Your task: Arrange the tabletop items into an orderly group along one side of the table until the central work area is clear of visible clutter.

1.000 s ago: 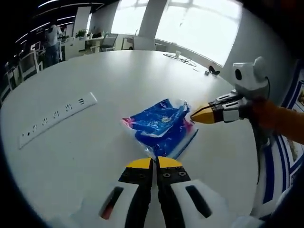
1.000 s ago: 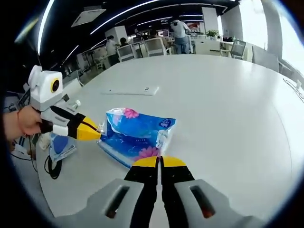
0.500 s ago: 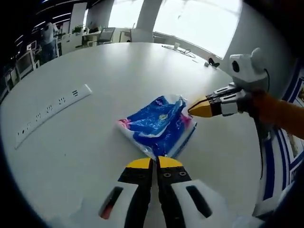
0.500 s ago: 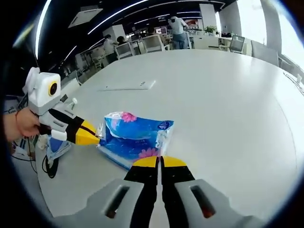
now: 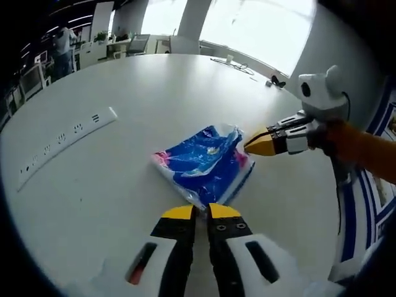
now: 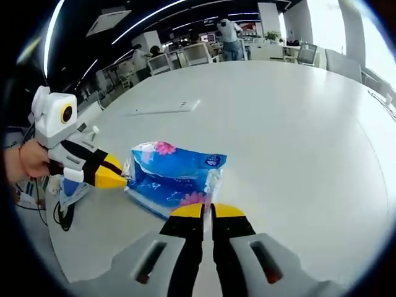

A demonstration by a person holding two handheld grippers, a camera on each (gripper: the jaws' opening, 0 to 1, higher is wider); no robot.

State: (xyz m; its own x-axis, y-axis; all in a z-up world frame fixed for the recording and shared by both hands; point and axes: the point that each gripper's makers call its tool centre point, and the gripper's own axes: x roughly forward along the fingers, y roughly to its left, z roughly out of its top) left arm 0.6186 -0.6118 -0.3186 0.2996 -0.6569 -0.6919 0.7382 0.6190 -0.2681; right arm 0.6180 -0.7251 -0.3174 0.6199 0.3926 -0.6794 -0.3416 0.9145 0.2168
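A blue tissue pack (image 5: 204,164) with pink flowers lies on the white round table (image 5: 154,86), held at both ends. In the left gripper view my left gripper (image 5: 202,213) is shut on the pack's near wrapper edge. My right gripper (image 5: 250,143) comes in from the right, its yellow tips shut on the far wrapper corner. In the right gripper view the same pack (image 6: 173,176) sits just ahead of my right gripper (image 6: 208,211), which pinches its crimped seam. My left gripper (image 6: 114,179) grips the pack's left end.
A long white power strip (image 5: 62,139) lies on the table left of the pack, also seen as the power strip (image 6: 164,110). Cables (image 5: 241,69) rest near the far table edge. Office chairs and a standing person (image 6: 230,34) are beyond the table.
Both views have shifted slightly with the hands. The pack stays pinched between the two grippers in about the same spot, and each view's jaws show a slightly wider gap.
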